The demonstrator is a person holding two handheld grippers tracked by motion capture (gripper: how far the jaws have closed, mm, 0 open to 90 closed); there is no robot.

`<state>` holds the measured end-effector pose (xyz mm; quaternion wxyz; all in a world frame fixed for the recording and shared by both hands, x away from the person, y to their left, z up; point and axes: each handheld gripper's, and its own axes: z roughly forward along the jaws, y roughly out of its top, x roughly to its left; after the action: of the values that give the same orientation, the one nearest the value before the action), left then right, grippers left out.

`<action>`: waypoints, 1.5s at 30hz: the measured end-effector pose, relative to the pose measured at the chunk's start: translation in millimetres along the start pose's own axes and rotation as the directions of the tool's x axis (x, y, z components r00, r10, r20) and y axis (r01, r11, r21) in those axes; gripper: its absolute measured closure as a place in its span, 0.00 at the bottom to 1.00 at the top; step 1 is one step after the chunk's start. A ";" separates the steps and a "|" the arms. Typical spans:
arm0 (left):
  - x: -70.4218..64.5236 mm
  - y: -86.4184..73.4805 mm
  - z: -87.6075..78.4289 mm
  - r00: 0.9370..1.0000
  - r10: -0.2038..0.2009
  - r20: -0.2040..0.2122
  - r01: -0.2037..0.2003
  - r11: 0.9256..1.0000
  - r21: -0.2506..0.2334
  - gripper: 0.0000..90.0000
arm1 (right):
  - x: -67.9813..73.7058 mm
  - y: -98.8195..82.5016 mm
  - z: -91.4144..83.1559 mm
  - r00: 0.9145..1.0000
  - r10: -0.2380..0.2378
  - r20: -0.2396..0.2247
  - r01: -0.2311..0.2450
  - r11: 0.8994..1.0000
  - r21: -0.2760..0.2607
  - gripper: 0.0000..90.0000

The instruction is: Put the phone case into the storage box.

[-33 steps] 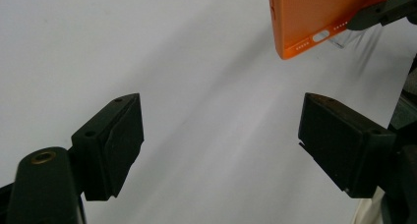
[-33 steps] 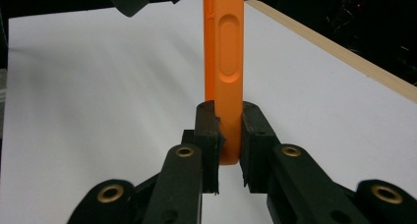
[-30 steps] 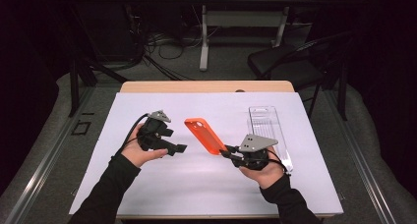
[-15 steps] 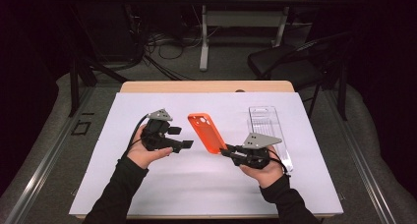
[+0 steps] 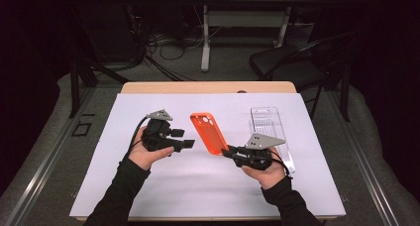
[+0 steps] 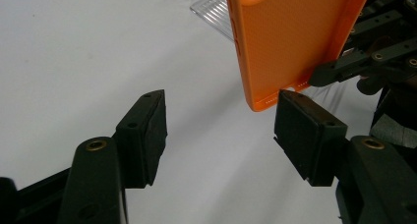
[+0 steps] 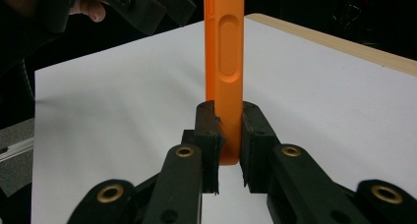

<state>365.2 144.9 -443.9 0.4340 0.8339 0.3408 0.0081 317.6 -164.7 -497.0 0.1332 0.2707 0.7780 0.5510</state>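
Orange phone case [image 5: 209,133] stands tilted above the white-covered desk [image 5: 124,186] in the high view, its near end clamped in the right tool [image 5: 229,151]; the left tool [image 5: 188,139] waits just left of it, and a clear tray [image 5: 270,127] lies at the far right. From the left gripper view, the left tool [image 6: 220,123] has just been closing, its jaws apart with nothing between them, and the case's lower corner [image 6: 290,42] hangs just beyond one pad. From the right gripper view, the right tool [image 7: 228,130] is pressed together on the case's edge [image 7: 223,62], holding it upright. Judging by this, the lift is done; a handover or two-handed grip seemingly remains.
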 end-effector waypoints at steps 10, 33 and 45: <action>1.7 6.2 -5.8 1.000 -0.022 0.003 0.022 0.999 -0.030 0.52 | 0.3 -1.2 0.9 1.000 0.009 -0.006 -0.009 1.000 -0.005 0.89; -0.1 31.3 -8.0 0.999 0.004 0.039 -0.002 0.999 -0.052 0.64 | 1.7 -2.6 2.7 1.000 0.010 -0.012 -0.010 1.000 -0.006 0.89; 3.2 35.2 -3.1 0.997 -0.014 0.071 0.017 0.999 -0.037 0.72 | 2.6 -2.4 3.0 1.000 0.011 -0.022 -0.011 1.000 -0.010 0.89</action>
<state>386.5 135.2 -417.2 0.4616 0.8226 0.3314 -0.0186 316.4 -161.5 -500.1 0.1230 0.2681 0.7753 0.5585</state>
